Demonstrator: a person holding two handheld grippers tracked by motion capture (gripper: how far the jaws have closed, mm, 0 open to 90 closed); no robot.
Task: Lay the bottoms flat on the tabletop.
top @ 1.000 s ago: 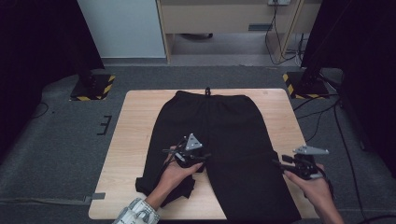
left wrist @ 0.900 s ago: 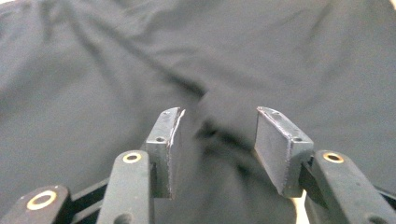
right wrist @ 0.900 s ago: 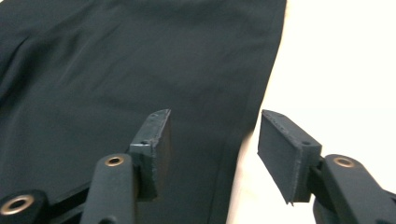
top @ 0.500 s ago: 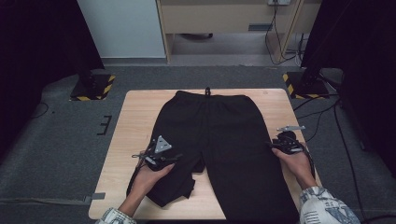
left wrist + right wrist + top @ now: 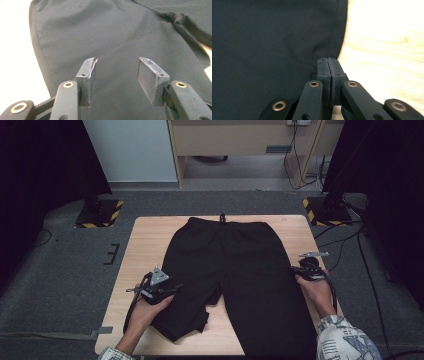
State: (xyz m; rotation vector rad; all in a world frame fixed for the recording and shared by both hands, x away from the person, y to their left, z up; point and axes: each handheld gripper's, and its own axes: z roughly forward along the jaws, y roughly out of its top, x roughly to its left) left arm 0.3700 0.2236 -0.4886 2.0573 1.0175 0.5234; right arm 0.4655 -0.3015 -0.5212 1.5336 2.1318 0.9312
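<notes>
A pair of black trousers (image 5: pixel 240 265) lies flat on the wooden table (image 5: pixel 150 245), waistband at the far side. The left leg is folded up and bunched near the front edge (image 5: pixel 185 320). My left gripper (image 5: pixel 172 287) hovers open over that leg's outer part, and in the left gripper view the black cloth (image 5: pixel 112 32) lies under the open left gripper (image 5: pixel 116 62) with nothing between its jaws. My right gripper (image 5: pixel 296 271) is at the trousers' right side seam. In the right gripper view the right gripper (image 5: pixel 328 60) is shut on the seam edge of the cloth (image 5: pixel 262 37), which wrinkles there.
Bare wood (image 5: pixel 387 50) lies right of the seam. Two stands with yellow-black bases (image 5: pixel 100 212) (image 5: pixel 327 210) stand on the grey floor beyond the table's far corners. Cables (image 5: pixel 350 245) run on the floor to the right.
My left gripper has moved left from the trousers' middle to the left leg. My right gripper has moved forward along the right seam, towards the waistband.
</notes>
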